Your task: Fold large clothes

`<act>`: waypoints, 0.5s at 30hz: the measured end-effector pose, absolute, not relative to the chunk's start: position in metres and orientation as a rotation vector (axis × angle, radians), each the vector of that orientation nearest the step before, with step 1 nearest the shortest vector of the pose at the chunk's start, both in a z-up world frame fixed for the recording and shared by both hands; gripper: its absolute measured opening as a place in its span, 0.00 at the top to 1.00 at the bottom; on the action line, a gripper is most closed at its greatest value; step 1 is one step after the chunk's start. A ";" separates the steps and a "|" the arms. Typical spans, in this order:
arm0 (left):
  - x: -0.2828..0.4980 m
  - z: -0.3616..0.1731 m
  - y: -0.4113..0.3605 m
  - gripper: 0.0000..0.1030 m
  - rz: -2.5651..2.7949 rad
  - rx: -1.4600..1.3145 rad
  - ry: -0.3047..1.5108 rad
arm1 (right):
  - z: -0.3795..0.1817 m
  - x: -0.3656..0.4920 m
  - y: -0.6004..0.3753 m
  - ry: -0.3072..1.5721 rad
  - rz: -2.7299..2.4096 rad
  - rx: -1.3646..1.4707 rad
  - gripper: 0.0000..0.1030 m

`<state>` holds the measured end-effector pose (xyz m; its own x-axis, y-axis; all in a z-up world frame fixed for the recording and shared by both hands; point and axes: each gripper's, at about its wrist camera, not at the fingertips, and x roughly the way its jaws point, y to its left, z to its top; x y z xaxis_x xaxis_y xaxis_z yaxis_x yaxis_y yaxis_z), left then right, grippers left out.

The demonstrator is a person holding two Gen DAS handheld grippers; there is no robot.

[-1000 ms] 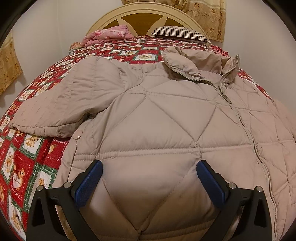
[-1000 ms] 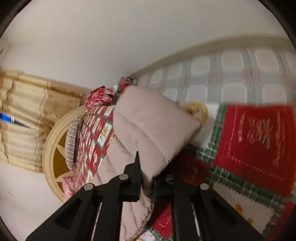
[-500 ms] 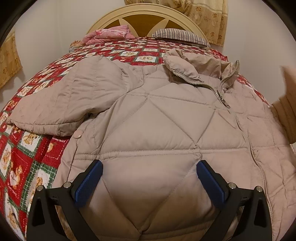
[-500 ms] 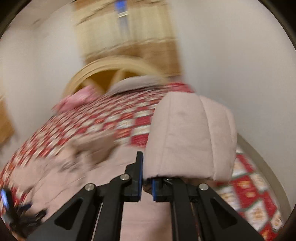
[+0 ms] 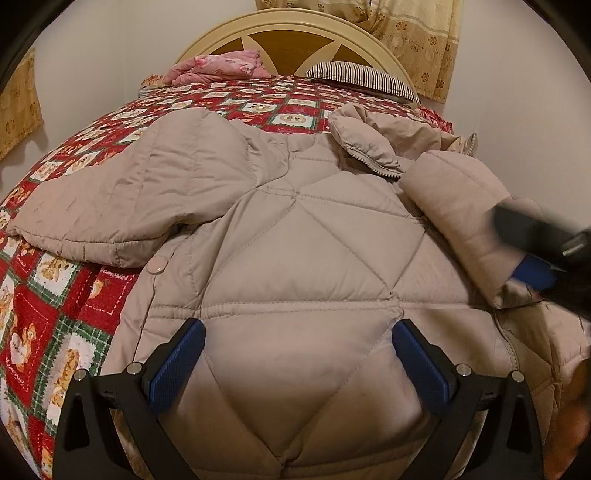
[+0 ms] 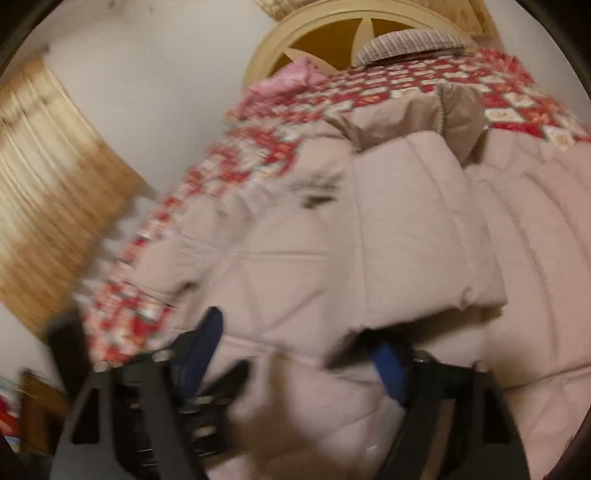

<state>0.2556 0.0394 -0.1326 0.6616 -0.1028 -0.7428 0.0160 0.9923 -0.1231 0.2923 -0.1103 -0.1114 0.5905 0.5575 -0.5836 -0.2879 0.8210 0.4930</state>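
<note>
A beige quilted jacket (image 5: 306,236) lies front up on the red patchwork quilt (image 5: 55,295), its left sleeve (image 5: 122,199) spread out to the side. My left gripper (image 5: 299,365) stands open and presses down on the jacket's lower front, with fabric bulging between its blue pads (image 5: 177,363). The right sleeve (image 5: 458,206) lies folded across the jacket's chest. My right gripper (image 6: 295,358) is just behind that sleeve's cuff (image 6: 424,310). Its jaws are opening and the pads (image 6: 388,365) no longer pinch the cuff. In the left wrist view it shows blurred at the right edge (image 5: 535,254).
At the head of the bed are a cream headboard (image 5: 291,33), a striped pillow (image 5: 362,79) and a folded pink blanket (image 5: 218,68). Yellow curtains (image 5: 417,40) hang behind. A white wall runs close along the bed's right side.
My right gripper swung the sleeve from the bed's right edge over onto the jacket's front, then its jaws parted and let the cuff go. The left gripper stayed put.
</note>
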 end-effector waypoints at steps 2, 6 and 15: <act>0.256 -0.133 0.039 0.01 -0.068 -0.112 0.846 | -0.096 0.284 -0.121 0.741 0.525 0.406 0.21; 0.255 -0.133 0.040 0.01 -0.070 -0.119 0.845 | -0.084 0.275 -0.166 0.638 0.486 0.583 0.63; 0.255 -0.132 0.043 0.01 -0.074 -0.132 0.840 | -0.090 0.308 -0.144 0.692 0.458 0.609 0.63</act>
